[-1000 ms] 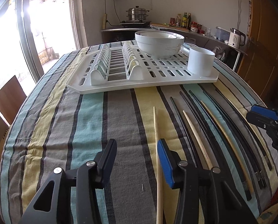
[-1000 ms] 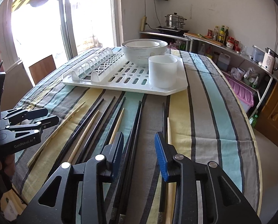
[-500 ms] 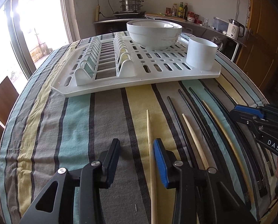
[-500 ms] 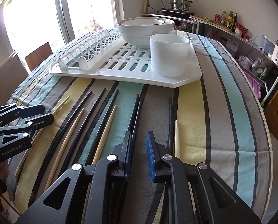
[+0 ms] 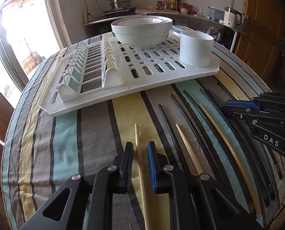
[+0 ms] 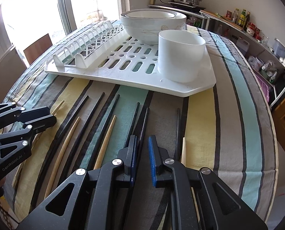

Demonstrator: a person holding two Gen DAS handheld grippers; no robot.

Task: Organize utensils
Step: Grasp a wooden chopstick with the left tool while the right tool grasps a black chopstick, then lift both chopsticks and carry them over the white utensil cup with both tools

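Note:
Several black and wooden chopsticks lie in a row on the striped tablecloth in front of a white drying rack [image 5: 161, 78]. My left gripper [image 5: 140, 148] is low over the cloth with its jaws narrowly open on either side of a wooden chopstick [image 5: 139, 153], with small gaps to it. My right gripper [image 6: 142, 143] is narrowly open astride a pair of black chopsticks [image 6: 140, 122]. A white utensil cup [image 6: 180, 55] stands on the rack's near right corner and also shows in the left wrist view [image 5: 196, 48].
Stacked white bowls [image 5: 142, 30] sit on the rack behind the cup. A plate rack section [image 5: 81, 71] fills its left half. The table edge drops off to the right [image 6: 272, 134]. A counter with a steamer pot [image 5: 120, 1] and bottles stands behind.
Both grippers have moved forward and down toward the chopsticks and their jaws have narrowed. The left one now straddles the wooden chopstick, the right one the black pair.

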